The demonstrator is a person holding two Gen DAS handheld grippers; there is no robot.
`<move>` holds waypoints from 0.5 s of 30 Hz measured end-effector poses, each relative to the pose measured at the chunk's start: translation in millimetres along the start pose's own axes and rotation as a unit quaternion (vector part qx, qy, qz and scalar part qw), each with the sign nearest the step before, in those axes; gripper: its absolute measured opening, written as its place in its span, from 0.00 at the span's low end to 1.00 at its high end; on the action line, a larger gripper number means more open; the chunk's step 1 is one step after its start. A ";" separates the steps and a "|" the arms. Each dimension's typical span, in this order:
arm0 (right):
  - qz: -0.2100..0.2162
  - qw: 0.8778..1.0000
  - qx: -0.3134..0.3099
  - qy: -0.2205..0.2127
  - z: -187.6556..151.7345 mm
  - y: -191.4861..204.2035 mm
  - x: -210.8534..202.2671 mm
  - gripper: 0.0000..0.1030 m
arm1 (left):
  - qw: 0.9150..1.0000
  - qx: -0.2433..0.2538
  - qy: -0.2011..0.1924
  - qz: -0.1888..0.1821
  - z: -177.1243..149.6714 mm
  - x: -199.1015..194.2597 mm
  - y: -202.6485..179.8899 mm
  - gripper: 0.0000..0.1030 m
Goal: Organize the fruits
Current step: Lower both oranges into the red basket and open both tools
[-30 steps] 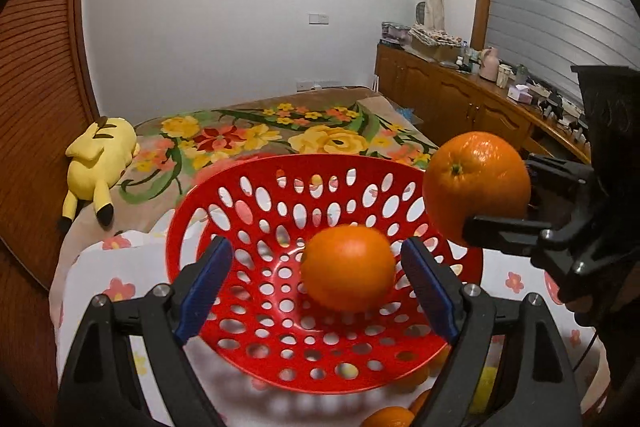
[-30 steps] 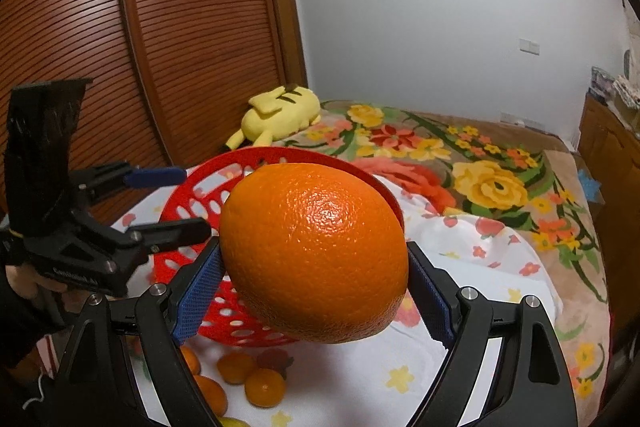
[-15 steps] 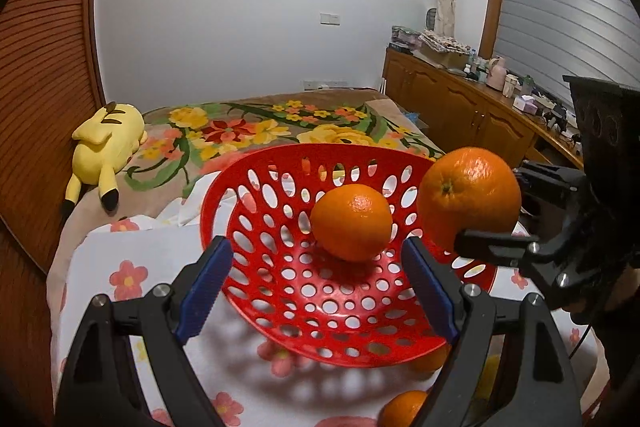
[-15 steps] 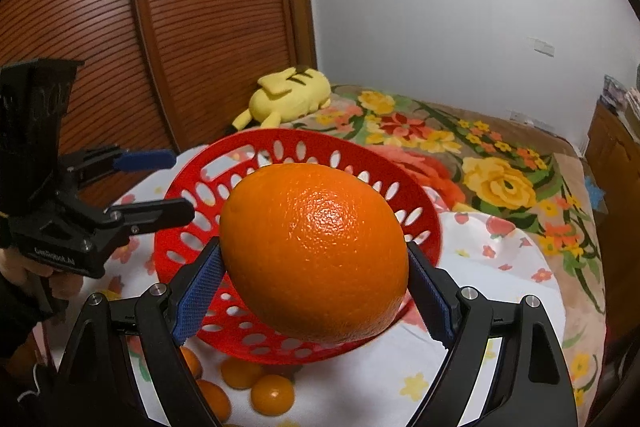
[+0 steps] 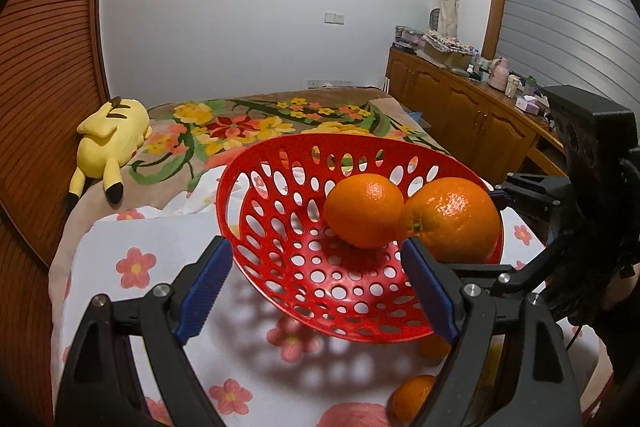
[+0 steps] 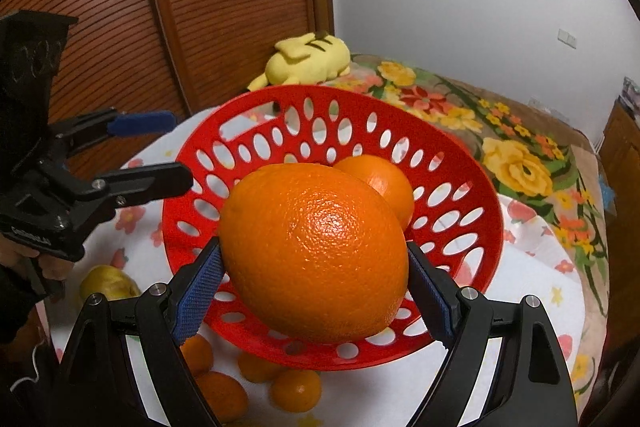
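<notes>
A red perforated basket (image 5: 280, 195) (image 6: 460, 155) stands on a flowered cloth. One orange (image 5: 362, 211) (image 6: 384, 183) lies inside it. My right gripper (image 6: 312, 279) is shut on a large orange (image 6: 316, 251) and holds it over the basket's near side; that orange also shows in the left wrist view (image 5: 450, 219), touching the other orange. My left gripper (image 5: 316, 287) is open and empty, just in front of the basket's rim; it shows at the left of the right wrist view (image 6: 160, 151).
Several small oranges (image 6: 296, 389) and a yellow fruit (image 6: 106, 281) lie on the cloth by the basket; one small orange (image 5: 412, 397) shows in the left wrist view. A yellow plush toy (image 5: 112, 135) lies on the flowered bed behind. A wooden sideboard (image 5: 460, 107) stands at right.
My right gripper has lowered the large orange into the basket until it is beside the other orange. My left gripper has drawn back to the left of the basket.
</notes>
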State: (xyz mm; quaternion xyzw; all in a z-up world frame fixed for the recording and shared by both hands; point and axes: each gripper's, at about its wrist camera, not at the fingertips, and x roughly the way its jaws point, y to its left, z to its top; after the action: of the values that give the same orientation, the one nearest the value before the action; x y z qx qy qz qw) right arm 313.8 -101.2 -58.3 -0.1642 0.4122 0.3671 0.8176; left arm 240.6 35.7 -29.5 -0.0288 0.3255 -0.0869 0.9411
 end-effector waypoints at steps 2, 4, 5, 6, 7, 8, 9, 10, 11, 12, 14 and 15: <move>-0.004 1.000 -0.004 0.002 0.0 2.6 1.1 0.86 | 1.000 0.003 0.002 0.001 -0.4 0.7 -0.7 0.84; 0.000 1.000 -0.003 0.004 0.4 4.2 2.3 0.86 | 1.000 0.003 0.001 0.002 0.2 0.4 -1.5 0.84; 0.000 1.000 -0.004 0.006 0.3 5.3 3.2 0.86 | 1.000 0.004 0.001 0.001 0.3 0.4 -1.6 0.84; 0.000 1.000 -0.006 0.008 -0.4 6.5 4.0 0.86 | 1.000 0.004 0.000 0.002 0.3 0.0 -2.0 0.84; -0.001 1.000 -0.007 0.009 -1.2 7.3 4.2 0.86 | 1.000 0.005 0.000 0.002 0.5 -0.6 -2.5 0.84; -0.001 1.000 -0.009 0.011 -2.0 8.4 5.4 0.86 | 1.000 0.006 -0.001 0.004 0.4 -1.0 -2.8 0.84; -0.002 1.000 -0.011 0.013 -2.7 9.9 6.3 0.86 | 1.000 0.007 -0.001 0.004 0.4 -1.8 -3.1 0.84; -0.006 1.000 -0.015 0.014 -3.2 11.7 7.2 0.86 | 1.000 0.007 -0.002 0.005 0.0 -2.7 -2.8 0.84; -0.008 1.000 -0.016 0.015 -3.8 12.3 7.0 0.86 | 1.000 0.008 -0.002 0.006 -0.6 -3.5 -2.4 0.84; -0.010 1.000 -0.018 0.018 -3.8 13.7 7.9 0.86 | 1.000 0.007 -0.002 0.007 -1.0 -4.1 -1.6 0.84; -0.013 0.999 -0.023 0.023 -3.8 16.3 11.2 0.86 | 1.000 0.005 -0.002 0.007 -1.9 -5.9 0.1 0.84; -0.015 0.999 -0.026 0.026 -3.8 17.0 12.9 0.86 | 1.000 0.005 -0.002 0.008 -2.5 -6.8 0.7 0.84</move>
State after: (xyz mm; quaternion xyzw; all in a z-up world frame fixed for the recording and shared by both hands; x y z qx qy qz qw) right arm 304.3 -85.8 -70.3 -0.2012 0.4211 0.3613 0.8073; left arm 233.9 37.6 -27.4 -0.0213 0.3231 -0.0810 0.9427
